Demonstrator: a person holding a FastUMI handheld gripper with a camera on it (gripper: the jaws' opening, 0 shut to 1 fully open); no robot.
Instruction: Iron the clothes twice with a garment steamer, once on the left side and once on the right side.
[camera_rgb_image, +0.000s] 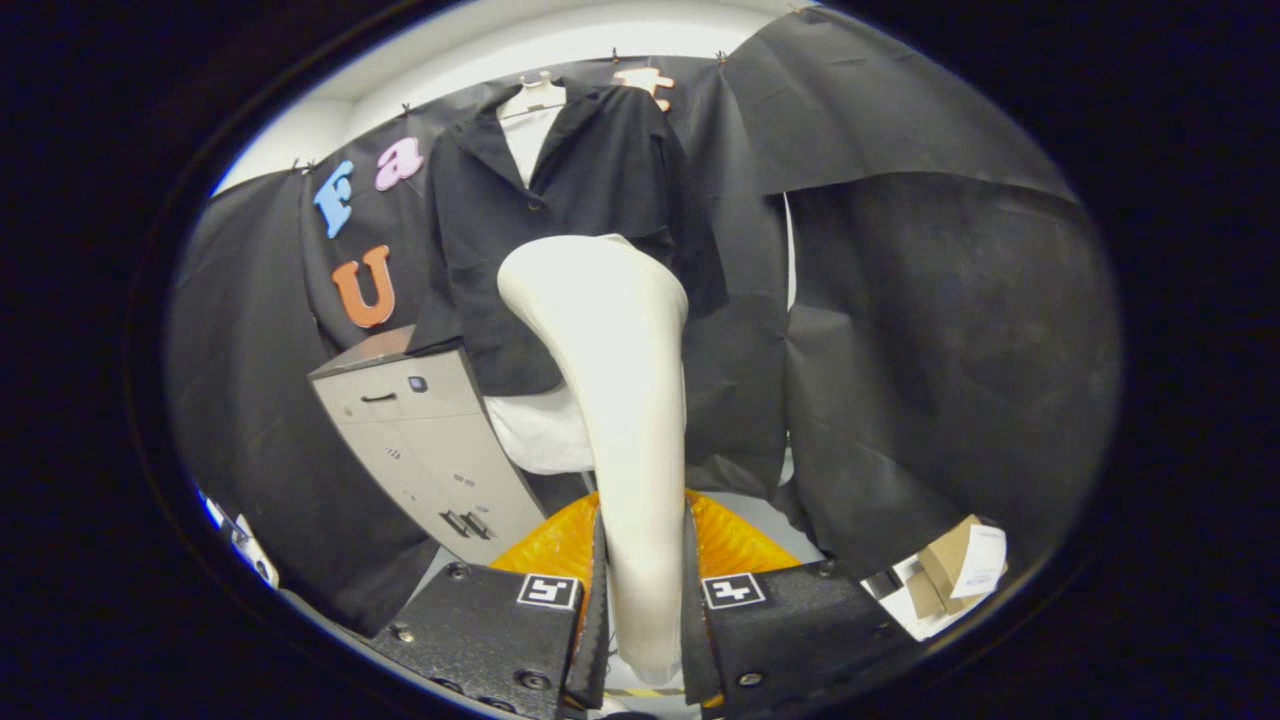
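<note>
A cream garment steamer (620, 400) stands upright between my fingers, its handle pinched low down by both pads. My gripper (643, 590) is shut on that handle. The steamer's wide head rises ahead of the fingers and points toward a black jacket (560, 200). The jacket hangs on a white mannequin form (530, 120) against the booth wall, beyond the steamer. A white garment hem (540, 430) shows below the jacket. The steamer's head covers the jacket's lower middle.
A grey filing cabinet (425, 440) stands left of the jacket, close to its sleeve. An orange ribbed object (735, 545) lies on the floor just behind the fingers. Cardboard boxes (950, 575) sit low on the right. Black cloth walls close in on both sides.
</note>
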